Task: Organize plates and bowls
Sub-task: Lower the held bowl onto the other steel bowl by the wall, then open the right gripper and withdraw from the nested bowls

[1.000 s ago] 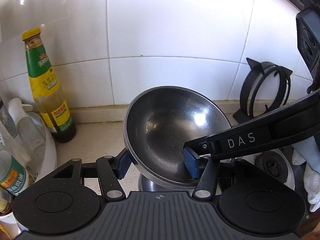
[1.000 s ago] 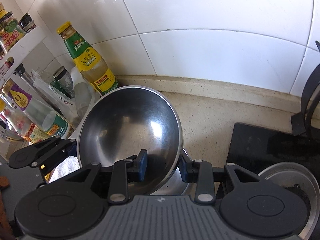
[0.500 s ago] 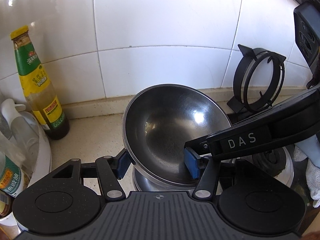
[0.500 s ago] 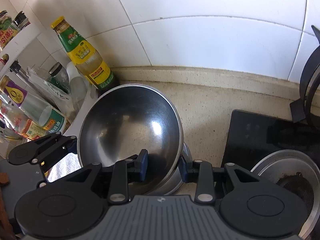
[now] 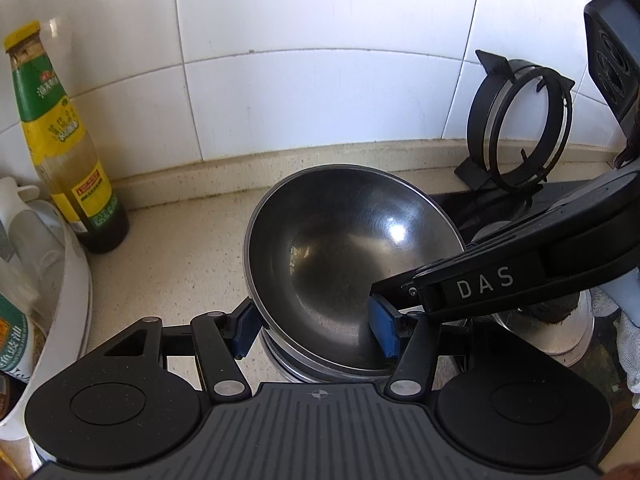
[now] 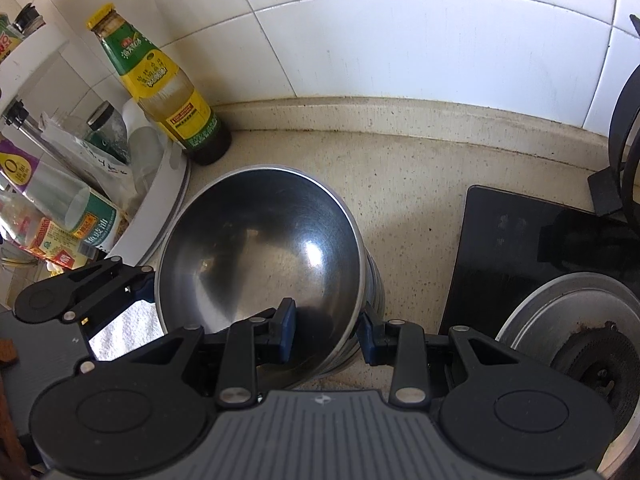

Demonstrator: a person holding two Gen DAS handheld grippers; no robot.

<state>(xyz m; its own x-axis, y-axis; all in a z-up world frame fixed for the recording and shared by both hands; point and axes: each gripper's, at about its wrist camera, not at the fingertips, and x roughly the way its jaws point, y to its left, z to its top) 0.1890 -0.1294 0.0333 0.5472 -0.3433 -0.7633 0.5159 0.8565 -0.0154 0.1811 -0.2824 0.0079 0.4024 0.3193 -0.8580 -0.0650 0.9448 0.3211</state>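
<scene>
A steel bowl [image 5: 344, 248] [image 6: 260, 248] sits tilted on top of a stack of steel bowls [image 5: 288, 364] [image 6: 372, 280] on the beige counter. My left gripper [image 5: 316, 332] straddles the bowl's near rim, one blue pad outside on the left, one inside; whether the pads press the wall is unclear. My right gripper [image 6: 328, 334] straddles the bowl's right rim, jaws apart, left pad inside the bowl, right pad outside by the stack. The right gripper also shows in the left wrist view [image 5: 384, 330].
A green-and-yellow sauce bottle [image 5: 60, 148] [image 6: 164, 88] stands by the tiled wall. A white rack with bottles [image 6: 72, 208] is at the left. A black stove top [image 6: 520, 256] with a burner [image 6: 592, 364] and a leaning pan-support ring [image 5: 520, 124] is at the right.
The tilted bowl has come down with both grippers and now rests lower on the stack. Both cameras have moved closer to the counter.
</scene>
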